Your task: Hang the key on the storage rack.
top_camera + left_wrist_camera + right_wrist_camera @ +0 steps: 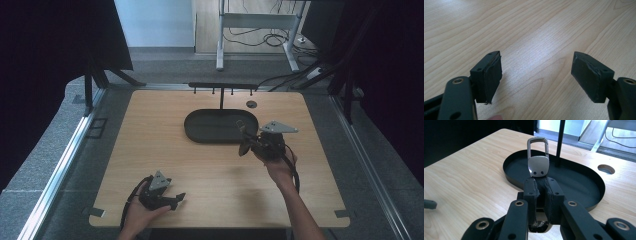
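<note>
The right gripper (541, 192), jaws pinched on a metal key ring clasp (538, 161) at the tray's (200, 131) four o'clock rim, could let it twist loose since only its base is clamped, while the left gripper (536, 75), spread empty, has bare table (150, 140) at twelve o'clock.

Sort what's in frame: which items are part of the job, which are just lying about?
In play:
- silver metal key-ring clip with dark strap, clamped in the right gripper
- black oval tray with hook stand, just ahead of the clip
- left gripper, jaws open, low over the wooden table

Lying about:
- white-legged desk and floor cables
- round cable hole in the tabletop
</note>
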A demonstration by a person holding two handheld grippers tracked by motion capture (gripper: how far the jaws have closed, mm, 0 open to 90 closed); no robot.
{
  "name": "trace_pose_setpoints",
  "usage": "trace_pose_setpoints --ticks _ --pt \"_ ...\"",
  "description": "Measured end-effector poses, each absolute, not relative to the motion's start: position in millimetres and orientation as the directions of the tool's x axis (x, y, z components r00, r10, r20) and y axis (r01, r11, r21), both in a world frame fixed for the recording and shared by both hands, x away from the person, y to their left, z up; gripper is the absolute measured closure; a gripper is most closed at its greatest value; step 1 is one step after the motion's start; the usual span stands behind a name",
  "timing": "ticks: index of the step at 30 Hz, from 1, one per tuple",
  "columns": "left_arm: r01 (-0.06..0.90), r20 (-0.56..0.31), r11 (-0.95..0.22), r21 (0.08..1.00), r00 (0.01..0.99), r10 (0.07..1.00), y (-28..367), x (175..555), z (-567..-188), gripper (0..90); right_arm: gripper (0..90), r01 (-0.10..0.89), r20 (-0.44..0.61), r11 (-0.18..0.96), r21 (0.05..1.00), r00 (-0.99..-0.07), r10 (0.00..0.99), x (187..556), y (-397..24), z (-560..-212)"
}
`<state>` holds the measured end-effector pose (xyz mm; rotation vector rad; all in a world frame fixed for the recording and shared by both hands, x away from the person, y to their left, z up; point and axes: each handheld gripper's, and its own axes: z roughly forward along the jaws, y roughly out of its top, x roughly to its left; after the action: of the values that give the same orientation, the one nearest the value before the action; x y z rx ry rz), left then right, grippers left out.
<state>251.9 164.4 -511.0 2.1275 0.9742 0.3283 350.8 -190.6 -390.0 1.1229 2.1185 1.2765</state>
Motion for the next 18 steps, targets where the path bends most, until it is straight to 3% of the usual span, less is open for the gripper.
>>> trace_pose_setpoints --ticks 18 --pt "0.541 -0.076 -0.422 0.728 0.674 0.735 165.8 252.4 -511.2 25.4 80.9 0.42 0.053 0.214 0.882 -0.54 0.84 370.9 -192.2 -387.5"
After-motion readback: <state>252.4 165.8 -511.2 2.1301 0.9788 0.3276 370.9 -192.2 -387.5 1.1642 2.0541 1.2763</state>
